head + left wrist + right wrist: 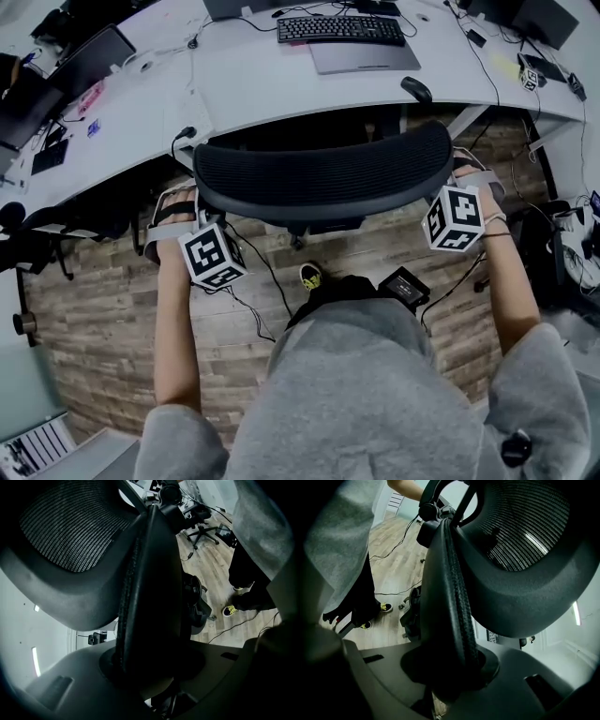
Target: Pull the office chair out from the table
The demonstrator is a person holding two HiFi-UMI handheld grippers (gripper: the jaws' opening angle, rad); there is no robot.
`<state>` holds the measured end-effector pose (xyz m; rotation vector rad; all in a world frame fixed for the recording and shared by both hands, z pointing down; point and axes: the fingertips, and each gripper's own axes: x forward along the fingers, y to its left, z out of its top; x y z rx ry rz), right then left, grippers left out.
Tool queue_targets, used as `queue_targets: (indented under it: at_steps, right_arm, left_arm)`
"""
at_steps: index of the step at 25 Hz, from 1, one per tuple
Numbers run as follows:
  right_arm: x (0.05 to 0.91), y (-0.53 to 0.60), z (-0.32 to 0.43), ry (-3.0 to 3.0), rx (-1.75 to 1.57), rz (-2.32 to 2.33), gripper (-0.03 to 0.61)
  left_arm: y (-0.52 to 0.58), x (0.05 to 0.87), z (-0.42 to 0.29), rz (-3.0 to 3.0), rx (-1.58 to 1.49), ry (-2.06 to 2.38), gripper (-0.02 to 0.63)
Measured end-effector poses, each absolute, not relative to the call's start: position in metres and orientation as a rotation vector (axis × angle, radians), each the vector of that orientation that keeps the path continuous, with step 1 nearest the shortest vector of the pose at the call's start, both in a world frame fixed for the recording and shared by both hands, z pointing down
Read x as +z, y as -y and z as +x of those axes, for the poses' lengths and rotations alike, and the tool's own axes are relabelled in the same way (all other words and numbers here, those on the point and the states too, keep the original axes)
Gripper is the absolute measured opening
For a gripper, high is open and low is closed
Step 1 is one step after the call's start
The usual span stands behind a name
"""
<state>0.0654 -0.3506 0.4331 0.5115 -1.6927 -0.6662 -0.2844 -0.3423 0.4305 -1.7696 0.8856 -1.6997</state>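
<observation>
Head view looks down on the black mesh-backed office chair [323, 173], its curved top rim spanning the middle of the frame. The white curved table [234, 84] lies at the chair's 12 o'clock, its near edge just beyond the backrest. A black keyboard [340, 28] sits further on at 12 and a black computer mouse [416, 89] at about 1. The person's grey-sleeved body stands at the chair's 6 o'clock on the wood-plank floor [103, 319].

The left gripper view shows the left gripper [150, 660] with its two jaws clamped on the padded edge of the backrest, which fills the gap between them. The right gripper view shows the same for the right gripper [452, 667], closed tight on the opposite edge. In the head view these holds sit at the rim's 9 and 3 o'clock ends.

I judge the grasp to be finished and the pull itself to be the step in hand. The chair is close to the table and cannot be called out yet.

The next move calls for an even draw toward 6 o'clock with both hands matched, so the chair rolls straight rather than swivelling. The person will likely need to step back to make room. Black cables [258, 319] trail on the floor near 7 o'clock and could snag a caster.
</observation>
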Motion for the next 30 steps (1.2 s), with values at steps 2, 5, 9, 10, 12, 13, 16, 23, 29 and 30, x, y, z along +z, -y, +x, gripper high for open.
queue_targets:
  at_steps: [2, 5, 9, 10, 12, 13, 16, 23, 29, 30]
  right_arm:
    - [0.434, 0.346, 0.071, 1.693, -0.670, 0.504, 0.101]
    - [0.433, 0.338, 0.078, 1.691, -0.672, 0.491, 0.101]
    - [0.434, 0.321, 0.084, 1.690, -0.676, 0.489, 0.101]
    - [0.434, 0.315, 0.084, 1.690, -0.676, 0.488, 0.100]
    - [0.434, 0.304, 0.084, 1.692, -0.678, 0.494, 0.100]
    - [0.433, 0.298, 0.083, 1.693, -0.679, 0.501, 0.101]
    - [0.433, 0.279, 0.082, 1.697, -0.682, 0.504, 0.101]
    - [0.432, 0.229, 0.091, 1.707, -0.690, 0.487, 0.101]
    - [0.433, 0.188, 0.100, 1.716, -0.706, 0.471, 0.102]
    - [0.433, 0.182, 0.101, 1.716, -0.708, 0.467, 0.101]
  left_arm:
    - [0.335, 0.430, -0.279, -1.762, -1.703, -0.895, 0.155]
    - [0.325, 0.427, -0.270, -1.762, -1.702, -0.907, 0.155]
    - [0.307, 0.430, -0.262, -1.779, -1.705, -0.905, 0.155]
    - [0.302, 0.430, -0.262, -1.780, -1.710, -0.905, 0.155]
    - [0.293, 0.430, -0.264, -1.779, -1.720, -0.909, 0.155]
    - [0.288, 0.429, -0.263, -1.782, -1.720, -0.913, 0.155]
    - [0.271, 0.426, -0.262, -1.787, -1.721, -0.924, 0.155]
    - [0.217, 0.428, -0.256, -1.784, -1.740, -0.959, 0.155]
    - [0.170, 0.430, -0.247, -1.782, -1.745, -0.981, 0.156]
    - [0.163, 0.430, -0.246, -1.783, -1.747, -0.985, 0.156]
